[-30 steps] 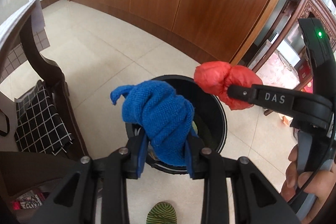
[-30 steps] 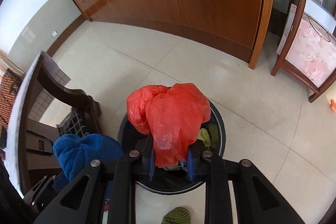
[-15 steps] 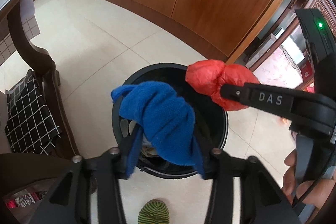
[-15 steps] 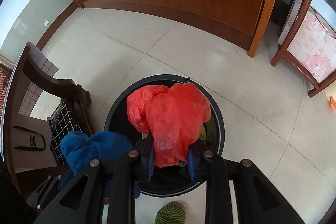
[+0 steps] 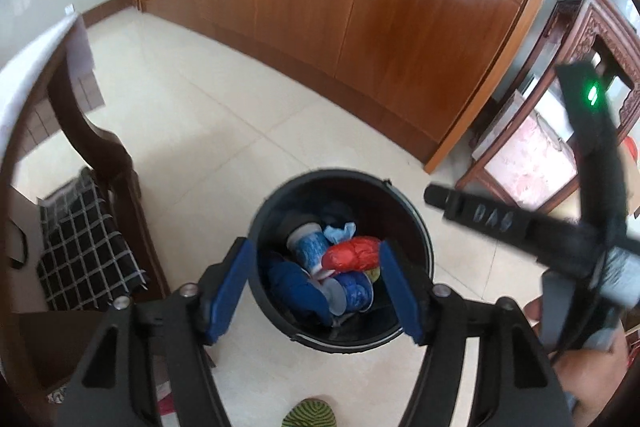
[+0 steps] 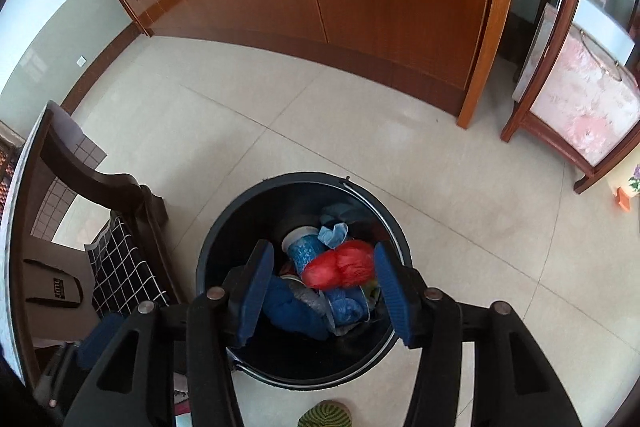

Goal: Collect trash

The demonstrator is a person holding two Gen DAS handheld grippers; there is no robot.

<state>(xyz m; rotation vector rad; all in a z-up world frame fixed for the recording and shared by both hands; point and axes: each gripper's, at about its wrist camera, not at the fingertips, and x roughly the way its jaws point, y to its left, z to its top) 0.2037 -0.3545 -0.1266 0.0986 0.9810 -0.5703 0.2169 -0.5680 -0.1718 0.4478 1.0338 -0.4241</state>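
Held above the black bin (image 5: 416,227) on the tiled floor (image 5: 200,131):
- My left gripper (image 5: 320,291): jaws apart, just been opening, nothing between them.
- My right gripper (image 6: 320,291): likewise.

In the bin:
- Blue cloth (image 6: 288,307), at the near edge.
- Red plastic bag (image 6: 340,265), atop the pile.
- Blue-printed cups (image 5: 308,247).

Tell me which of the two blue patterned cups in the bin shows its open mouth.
The blue patterned cup at the far side, beside the red plastic bag: its white rim faces up. The other cup lies half buried beneath the bag.
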